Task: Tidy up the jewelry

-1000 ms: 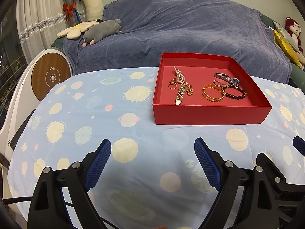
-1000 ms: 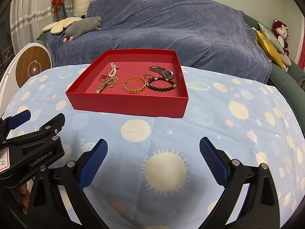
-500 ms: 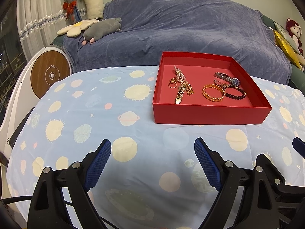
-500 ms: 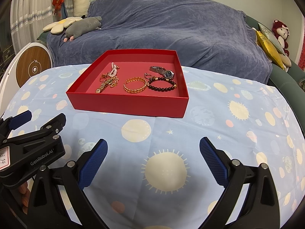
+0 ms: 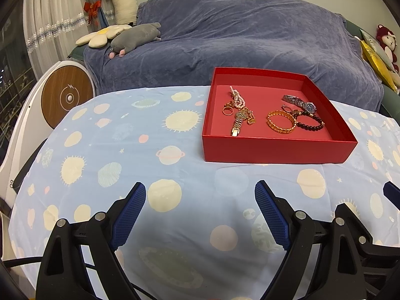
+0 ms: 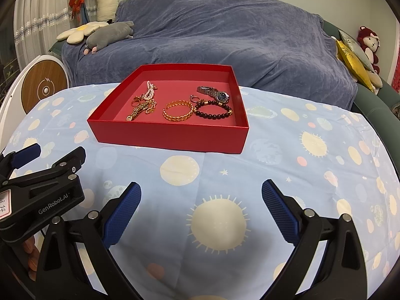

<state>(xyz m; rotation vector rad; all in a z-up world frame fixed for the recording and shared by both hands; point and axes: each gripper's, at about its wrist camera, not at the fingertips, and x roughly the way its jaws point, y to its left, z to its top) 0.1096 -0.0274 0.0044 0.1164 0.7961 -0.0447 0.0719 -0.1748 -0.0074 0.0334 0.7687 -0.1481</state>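
A red tray (image 5: 277,148) of jewelry sits on a table (image 5: 150,150) covered in a planet-print cloth, in front of a blue-draped sofa (image 6: 212,37); inside lie a pearl strand (image 5: 236,97), a gold watch (image 5: 240,120), a gold bracelet (image 5: 281,122), a dark bead bracelet (image 5: 310,122) and a silver watch (image 5: 300,103); the left gripper (image 5: 200,212) and right gripper (image 6: 201,208) hover near the tray, jaws wide and holding nothing.
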